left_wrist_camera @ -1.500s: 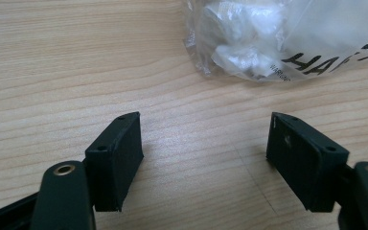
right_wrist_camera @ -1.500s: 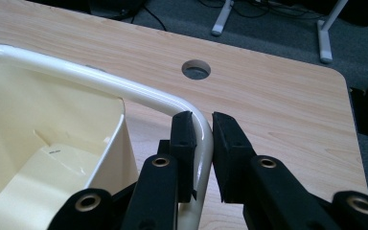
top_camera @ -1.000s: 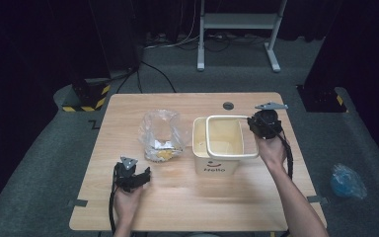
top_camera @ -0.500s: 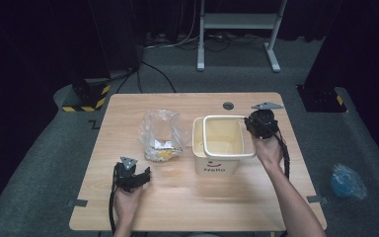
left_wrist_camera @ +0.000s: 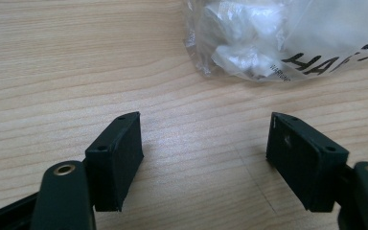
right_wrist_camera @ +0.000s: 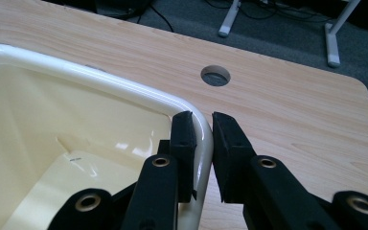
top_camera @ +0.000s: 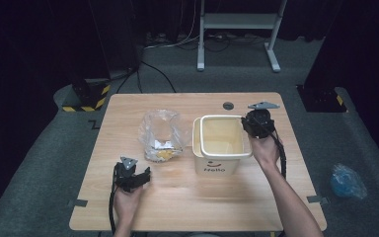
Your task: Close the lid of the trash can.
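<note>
While the bin (top_camera: 221, 143) rim stayed clamped by the right gripper (right_wrist_camera: 202, 139) at 3 o'clock, nothing shifted; the left gripper (left_wrist_camera: 203, 158) was held released, the bag (top_camera: 161, 134) ungrasped at 12.

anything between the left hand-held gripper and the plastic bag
No. In the left gripper view, bare wooden table lies between the open left hand-held gripper and the plastic bag; the high view shows the same gap.
</note>
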`<state>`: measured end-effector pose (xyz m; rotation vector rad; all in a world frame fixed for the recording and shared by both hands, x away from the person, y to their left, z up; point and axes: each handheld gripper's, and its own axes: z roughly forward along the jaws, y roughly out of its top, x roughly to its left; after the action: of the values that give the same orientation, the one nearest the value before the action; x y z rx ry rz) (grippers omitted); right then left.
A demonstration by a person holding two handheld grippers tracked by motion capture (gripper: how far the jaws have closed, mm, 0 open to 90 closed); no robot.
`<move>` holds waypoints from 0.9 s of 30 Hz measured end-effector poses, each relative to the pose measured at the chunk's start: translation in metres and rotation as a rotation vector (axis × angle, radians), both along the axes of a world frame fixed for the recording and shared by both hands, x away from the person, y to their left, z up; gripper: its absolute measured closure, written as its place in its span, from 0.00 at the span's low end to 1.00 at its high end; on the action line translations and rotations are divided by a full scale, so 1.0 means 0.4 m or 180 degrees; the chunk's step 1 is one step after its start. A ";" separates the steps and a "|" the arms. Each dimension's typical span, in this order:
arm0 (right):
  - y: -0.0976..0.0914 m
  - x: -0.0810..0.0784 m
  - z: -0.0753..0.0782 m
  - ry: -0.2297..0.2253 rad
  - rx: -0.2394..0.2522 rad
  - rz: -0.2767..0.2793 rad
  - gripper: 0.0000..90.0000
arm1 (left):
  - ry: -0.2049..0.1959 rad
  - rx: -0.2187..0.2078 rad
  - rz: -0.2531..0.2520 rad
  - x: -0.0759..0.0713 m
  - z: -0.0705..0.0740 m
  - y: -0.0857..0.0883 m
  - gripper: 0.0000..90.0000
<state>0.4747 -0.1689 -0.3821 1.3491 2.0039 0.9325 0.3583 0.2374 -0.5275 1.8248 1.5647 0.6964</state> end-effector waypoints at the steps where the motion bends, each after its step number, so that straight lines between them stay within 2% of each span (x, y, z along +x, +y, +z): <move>1: 0.001 0.000 0.000 0.0000 0.0003 -0.0005 0.88 | 0.0000 0.0001 -0.0001 0.000 0.000 0.000 0.31; 27: 0.024 0.002 -0.003 -0.0002 -0.0012 -0.0043 0.88 | 0.0001 0.0002 -0.0001 0.000 0.000 0.000 0.31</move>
<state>0.4754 -0.1593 -0.3832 1.3585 1.9928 0.9223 0.3583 0.2374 -0.5275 1.8256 1.5646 0.6964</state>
